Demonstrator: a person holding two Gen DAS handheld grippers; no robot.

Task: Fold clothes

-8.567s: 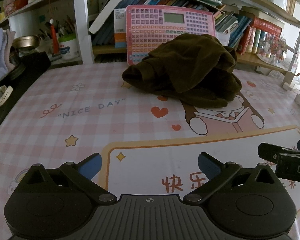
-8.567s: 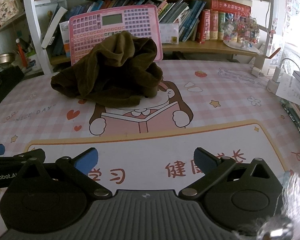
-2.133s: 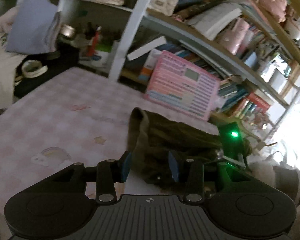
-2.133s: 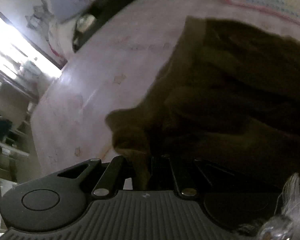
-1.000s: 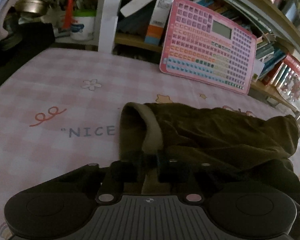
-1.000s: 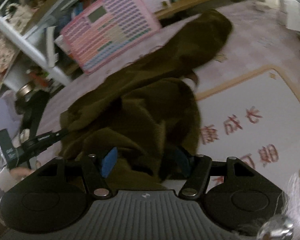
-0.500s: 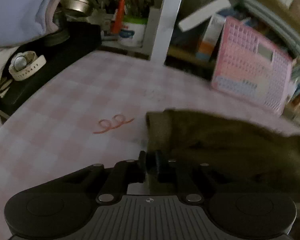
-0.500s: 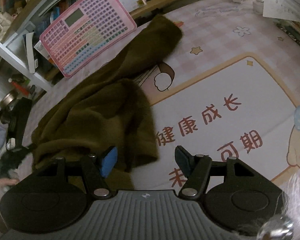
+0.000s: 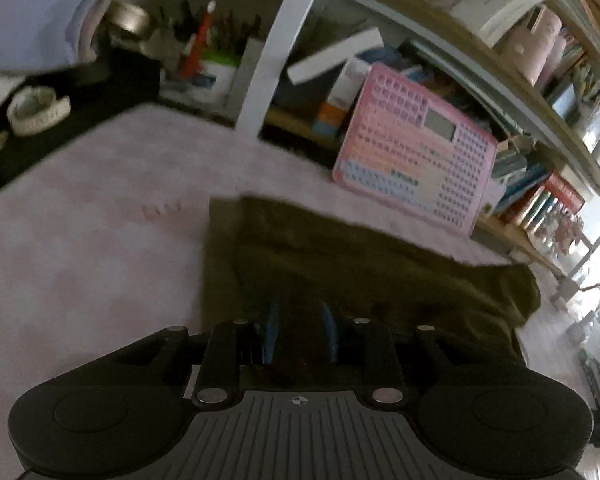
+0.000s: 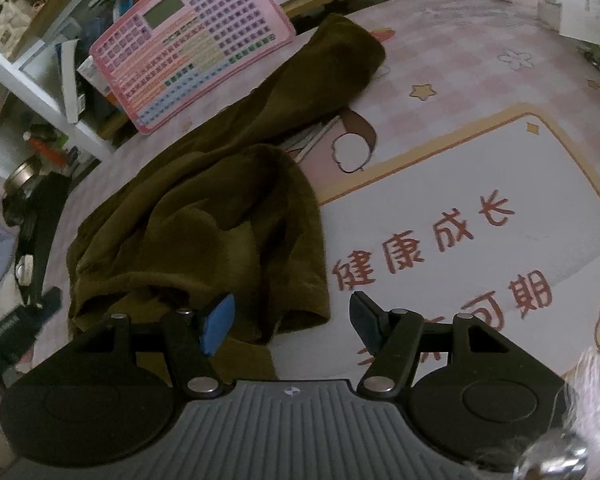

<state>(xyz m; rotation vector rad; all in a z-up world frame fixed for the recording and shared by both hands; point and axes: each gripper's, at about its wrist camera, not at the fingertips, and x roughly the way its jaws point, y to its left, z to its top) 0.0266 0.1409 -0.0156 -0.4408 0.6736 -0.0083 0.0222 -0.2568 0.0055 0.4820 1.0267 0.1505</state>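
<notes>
A dark brown garment (image 9: 360,264) lies stretched across the pink checked table mat (image 9: 80,248). My left gripper (image 9: 300,332) hovers over its near left part. The blue pads (image 9: 270,332) stand apart with cloth beneath them, so it is open; this view is blurred. In the right wrist view the garment (image 10: 204,220) lies bunched on the left, with one long part reaching back to the right. My right gripper (image 10: 292,322) is open just before the garment's near hem, its left fingertip (image 10: 218,324) over the cloth. The left gripper (image 10: 20,328) shows at the far left edge.
A pink toy keyboard (image 9: 416,160) leans on the bookshelf behind the garment. A pen cup (image 9: 216,76) and a black surface with a white watch (image 9: 36,112) are at the back left. Papers (image 10: 588,12) lie at the far right; the printed mat (image 10: 480,184) is bare there.
The left gripper, shut on the garment's edge half a second ago, now has its fingers apart. The right gripper stays open near the hem. The garment has been laid out longer.
</notes>
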